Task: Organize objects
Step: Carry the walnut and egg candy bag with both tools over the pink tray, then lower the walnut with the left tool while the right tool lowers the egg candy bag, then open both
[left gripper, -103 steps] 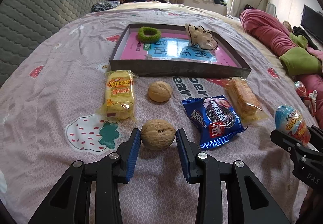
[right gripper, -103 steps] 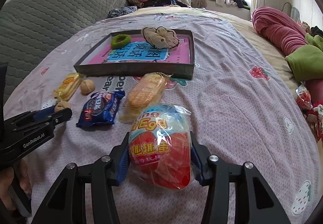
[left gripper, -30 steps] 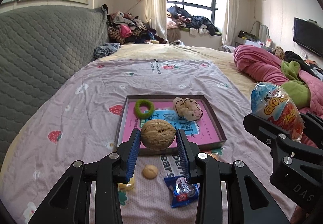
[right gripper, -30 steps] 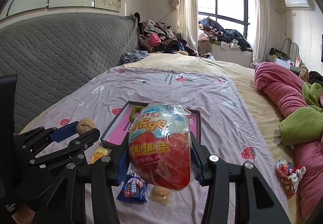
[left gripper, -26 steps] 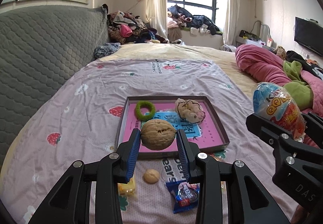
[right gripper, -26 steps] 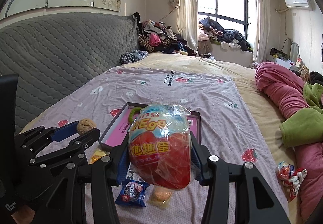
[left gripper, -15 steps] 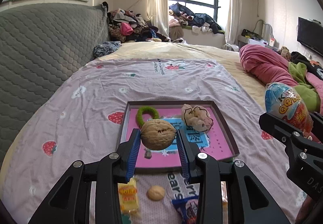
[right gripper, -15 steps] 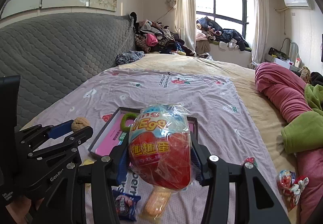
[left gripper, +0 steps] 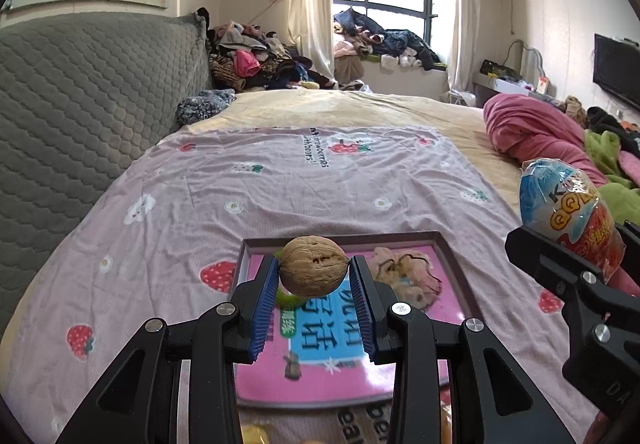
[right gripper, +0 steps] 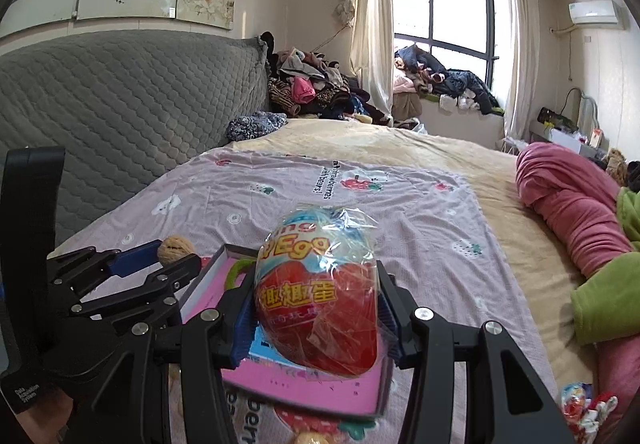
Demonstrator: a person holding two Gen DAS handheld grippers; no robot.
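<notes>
Bedroom, pink strawberry bedsheet (left gripper: 280, 179): both grippers carry their loads toward the shallow tray (left gripper: 452, 256).

Low in the left wrist view, the left gripper (left gripper: 314, 272) is clamped on a walnut (left gripper: 313, 271), which hangs in front of the tray's far rim; the right gripper (right gripper: 316, 308), lower centre of its own view, is clamped on a wrapped toy egg (right gripper: 318, 296) over the tray's pink floor. This looks like the carry-to-tray step. Next comes lowering each load onto a bare patch of floor, clear of the cream scrunchie (left gripper: 404, 280) at centre right, then letting go.
</notes>
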